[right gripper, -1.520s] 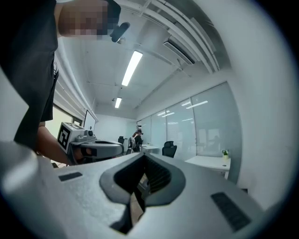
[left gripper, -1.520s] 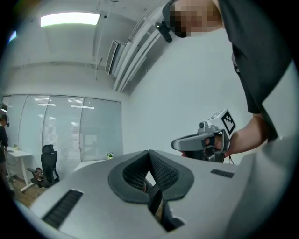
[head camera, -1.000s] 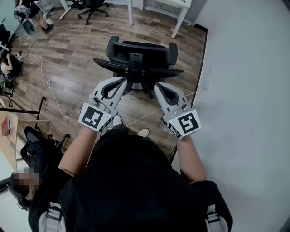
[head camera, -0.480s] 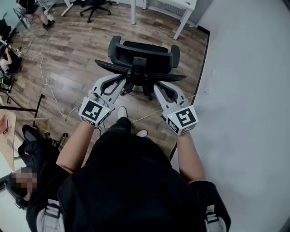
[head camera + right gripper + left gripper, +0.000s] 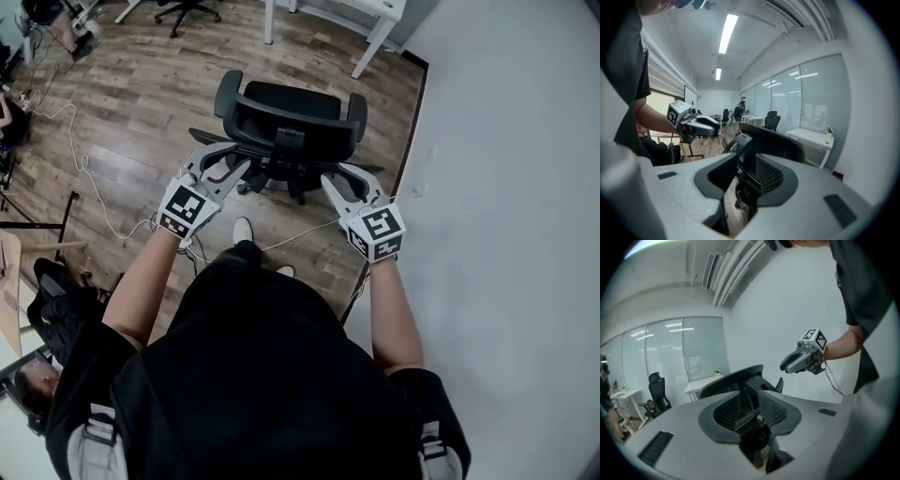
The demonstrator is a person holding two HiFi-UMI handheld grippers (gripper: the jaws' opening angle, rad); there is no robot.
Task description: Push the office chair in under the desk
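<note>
Lowered left gripper (image 5: 220, 162), right gripper (image 5: 345, 180), jaws opening empty, office chair (image 5: 286, 117) ahead

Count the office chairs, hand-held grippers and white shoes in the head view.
Office chairs: 2, near office chair, far office chair at top edge
Hand-held grippers: 2, left hand-held gripper, right hand-held gripper
White shoes: 2, left shoe, right shoe
Total: 6
</note>
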